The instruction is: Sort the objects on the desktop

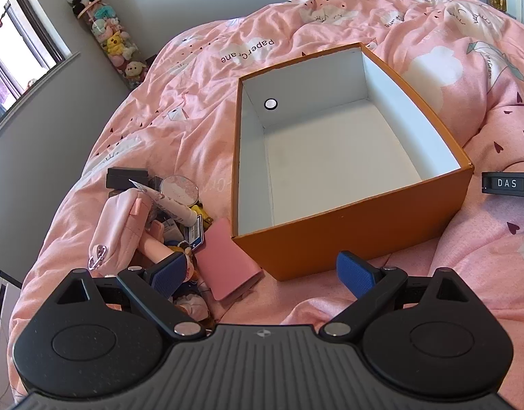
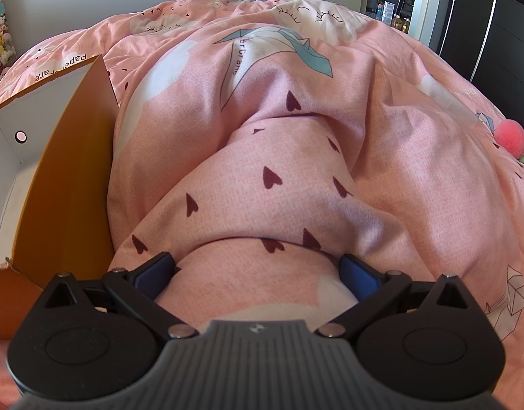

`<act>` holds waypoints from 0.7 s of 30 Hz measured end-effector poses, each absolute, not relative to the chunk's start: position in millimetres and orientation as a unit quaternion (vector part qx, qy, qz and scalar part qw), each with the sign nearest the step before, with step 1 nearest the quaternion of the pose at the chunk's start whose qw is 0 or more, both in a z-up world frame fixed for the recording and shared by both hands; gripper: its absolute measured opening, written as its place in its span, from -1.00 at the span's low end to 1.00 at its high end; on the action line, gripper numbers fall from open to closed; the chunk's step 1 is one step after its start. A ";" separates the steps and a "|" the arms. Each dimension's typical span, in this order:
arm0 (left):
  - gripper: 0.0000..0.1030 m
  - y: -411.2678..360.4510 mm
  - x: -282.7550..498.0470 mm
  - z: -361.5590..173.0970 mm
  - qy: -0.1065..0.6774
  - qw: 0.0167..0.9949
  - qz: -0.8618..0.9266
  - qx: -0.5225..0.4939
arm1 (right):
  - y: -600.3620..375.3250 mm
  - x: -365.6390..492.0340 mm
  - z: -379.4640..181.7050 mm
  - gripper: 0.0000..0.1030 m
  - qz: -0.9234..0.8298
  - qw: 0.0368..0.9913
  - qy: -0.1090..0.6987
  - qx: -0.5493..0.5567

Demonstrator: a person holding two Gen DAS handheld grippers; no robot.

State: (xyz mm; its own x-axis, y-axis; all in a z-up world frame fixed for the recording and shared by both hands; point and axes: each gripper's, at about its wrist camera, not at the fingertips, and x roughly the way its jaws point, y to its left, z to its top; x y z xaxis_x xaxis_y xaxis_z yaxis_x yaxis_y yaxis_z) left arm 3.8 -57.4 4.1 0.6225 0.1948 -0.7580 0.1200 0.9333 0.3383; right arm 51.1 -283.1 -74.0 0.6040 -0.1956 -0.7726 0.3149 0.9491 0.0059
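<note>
An orange box (image 1: 347,239) with a white, empty inside sits on the pink duvet (image 1: 200,109). Left of it lies a heap of small things: a pink pouch (image 1: 120,225), a white tube (image 1: 174,206), a round pink tin (image 1: 179,189), a pink card case (image 1: 229,261), a black block (image 1: 126,177) and a doll figure (image 1: 190,302). My left gripper (image 1: 262,275) hovers open just before the box's near corner, its left finger over the heap. My right gripper (image 2: 258,275) is open, low over a duvet fold (image 2: 262,184), with the box's wall (image 2: 67,184) at its left.
A black strap marked DAS (image 1: 508,184) lies right of the box. A pink pompom (image 2: 510,136) rests at the far right of the bed. A tall clear tube of plush toys (image 1: 115,44) stands by the wall near the window (image 1: 12,48).
</note>
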 end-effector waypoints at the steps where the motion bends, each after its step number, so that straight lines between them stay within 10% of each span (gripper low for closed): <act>1: 1.00 -55.6 3.9 4.5 0.435 0.882 0.022 0.178 | -282.9 51.2 -74.0 0.99 -0.143 0.893 0.421 0.071; 21: 1.00 -44.1 6.2 2.3 0.443 0.881 0.034 0.162 | -274.2 55.5 -75.5 0.99 -0.151 0.888 0.432 0.043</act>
State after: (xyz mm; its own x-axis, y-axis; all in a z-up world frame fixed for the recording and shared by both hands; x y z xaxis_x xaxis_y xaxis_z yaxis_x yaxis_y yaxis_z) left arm 6.2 -44.1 2.3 0.6048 0.2030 -0.7701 0.0836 0.9455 0.3148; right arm 55.5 -274.2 -75.5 0.5816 -0.2305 -0.7801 0.3056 0.9507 -0.0531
